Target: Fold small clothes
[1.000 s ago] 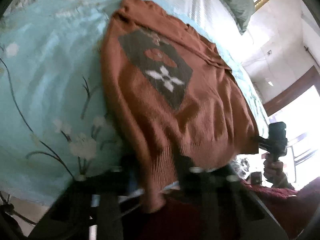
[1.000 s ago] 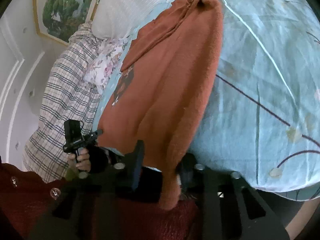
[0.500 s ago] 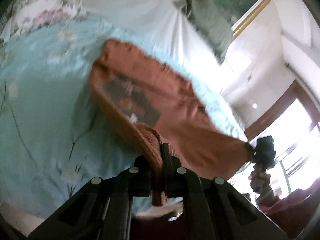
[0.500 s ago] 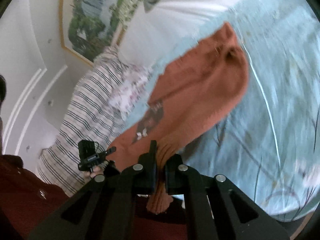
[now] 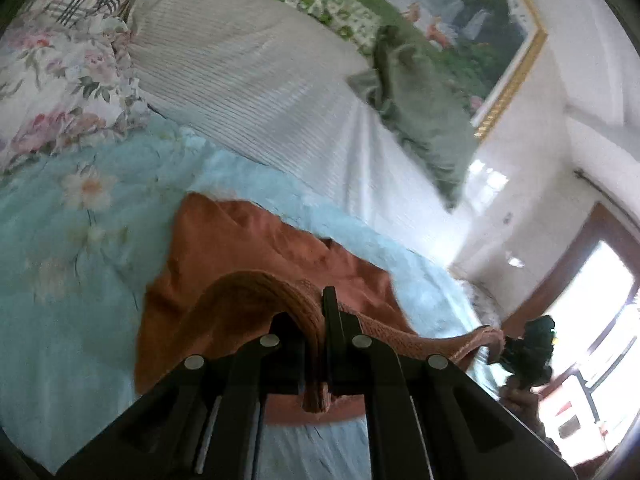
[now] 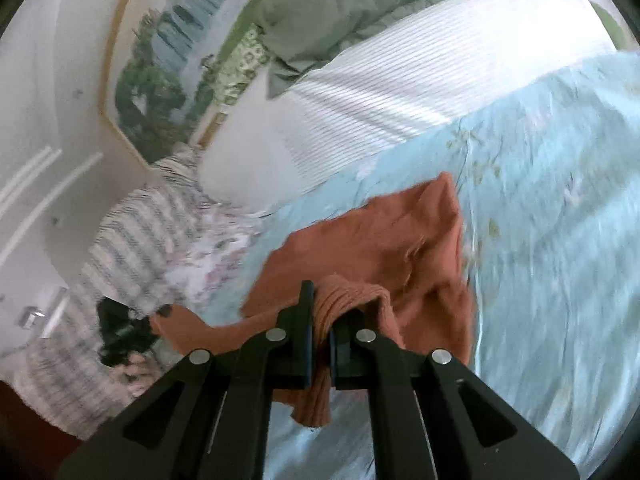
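In the left wrist view, the left gripper [image 5: 322, 344] had its fingers [image 5: 332, 320] pinched nearly closed on the ribbed hem of the sweater [image 5: 256, 248], with a short tail of knit hanging down between them. The rust-orange sweater lay on the bedspread [image 5: 72, 264], its near edge lifted off the bed and stretched in a taut band to the right, where the right gripper [image 5: 528, 346] showed as a dark blurred shape holding the other end. Below it a bit of the person's hand [image 5: 520, 398] could be seen, cut off near the frame edge and hard to make out. The sweater's front pattern was hidden under the raised fold. Behind lay a striped white pillow [image 5: 256, 80], a floral pillow [image 5: 60, 80], a green blanket [image 5: 420, 108] and a gold-framed painting [image 5: 472, 8] on the wall.

In the right wrist view, the right gripper [image 6: 320, 332] was likewise clamped almost shut on a bunched ribbed corner of the sweater [image 6: 384, 240], the fabric spilling out below the fingers [image 6: 304, 320]. The rest of the sweater sat crumpled on the light blue bedspread [image 6: 560, 200], just ahead of the fingers. A strip of it ran left to the left gripper [image 6: 120, 328], which was blurred and dark, so its grip could not be read from here. The whole picture was smeared by motion, and the checked bedding [image 6: 132, 232] at left was only a streaky patch
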A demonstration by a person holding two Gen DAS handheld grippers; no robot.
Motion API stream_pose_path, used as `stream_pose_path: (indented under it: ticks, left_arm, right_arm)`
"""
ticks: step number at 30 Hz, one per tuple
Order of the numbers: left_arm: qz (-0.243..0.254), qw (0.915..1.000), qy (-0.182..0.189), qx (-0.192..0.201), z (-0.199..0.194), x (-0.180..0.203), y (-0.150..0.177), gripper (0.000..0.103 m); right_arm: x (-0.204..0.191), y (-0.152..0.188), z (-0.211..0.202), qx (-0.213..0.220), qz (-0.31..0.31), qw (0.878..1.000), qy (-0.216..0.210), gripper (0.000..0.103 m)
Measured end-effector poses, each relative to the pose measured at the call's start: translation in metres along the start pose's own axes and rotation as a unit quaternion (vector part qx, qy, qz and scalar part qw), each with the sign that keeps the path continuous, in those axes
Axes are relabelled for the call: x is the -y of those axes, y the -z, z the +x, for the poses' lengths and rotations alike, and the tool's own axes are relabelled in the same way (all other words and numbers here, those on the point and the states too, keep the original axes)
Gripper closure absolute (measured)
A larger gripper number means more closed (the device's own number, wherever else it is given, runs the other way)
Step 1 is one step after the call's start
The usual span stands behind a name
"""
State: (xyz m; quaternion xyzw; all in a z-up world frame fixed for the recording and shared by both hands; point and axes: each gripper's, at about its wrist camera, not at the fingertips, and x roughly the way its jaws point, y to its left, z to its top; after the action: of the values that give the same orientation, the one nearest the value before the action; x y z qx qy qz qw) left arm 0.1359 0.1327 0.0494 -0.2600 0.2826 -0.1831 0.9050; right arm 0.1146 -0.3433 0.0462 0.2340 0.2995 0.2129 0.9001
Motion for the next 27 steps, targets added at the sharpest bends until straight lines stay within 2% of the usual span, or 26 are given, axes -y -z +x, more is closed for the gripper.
stream_pose_path:
  ticks: [6,9,14,19,21,23,25,27]
  left_arm:
    - [-0.011,0.9988,-0.047,-0.008,0.071,-0.026,-0.038,0.098]
    - [-0.019,0.9974,-0.064,-0.027,0.107,-0.043,-0.047,0.098]
    - [-0.017,0.9929,-0.105,-0.052,0.157,-0.066,-0.052,0.098]
    - [-0.052,0.9849,-0.145,-0.078,0.196,-0.108,-0.050,0.098]
    - [-0.055,0.9820,-0.154,-0.095,0.207,-0.117,-0.046,0.096]
    - [-0.053,0.9803,-0.160,-0.102,0.210,-0.118,-0.043,0.095]
    - [-0.057,0.9805,-0.158,-0.103,0.201,-0.113,-0.041,0.089]
    - [-0.051,0.9818,-0.154,-0.099,0.185,-0.102,-0.036,0.073]
  right_arm:
    - [0.043,-0.039,0.065,-0.026,0.028,0.998,0.046,0.096]
    - [0.059,-0.050,0.095,-0.044,0.036,0.996,0.066,0.096]
    - [0.090,-0.058,0.137,-0.078,0.054,0.991,0.097,0.096]
    - [0.110,-0.056,0.164,-0.111,0.063,0.985,0.115,0.096]
    - [0.119,-0.055,0.171,-0.129,0.081,0.981,0.117,0.096]
    - [0.122,-0.056,0.167,-0.125,0.098,0.982,0.107,0.096]
    - [0.118,-0.059,0.153,-0.111,0.102,0.984,0.095,0.096]
    - [0.109,-0.063,0.134,-0.091,0.093,0.988,0.087,0.095]
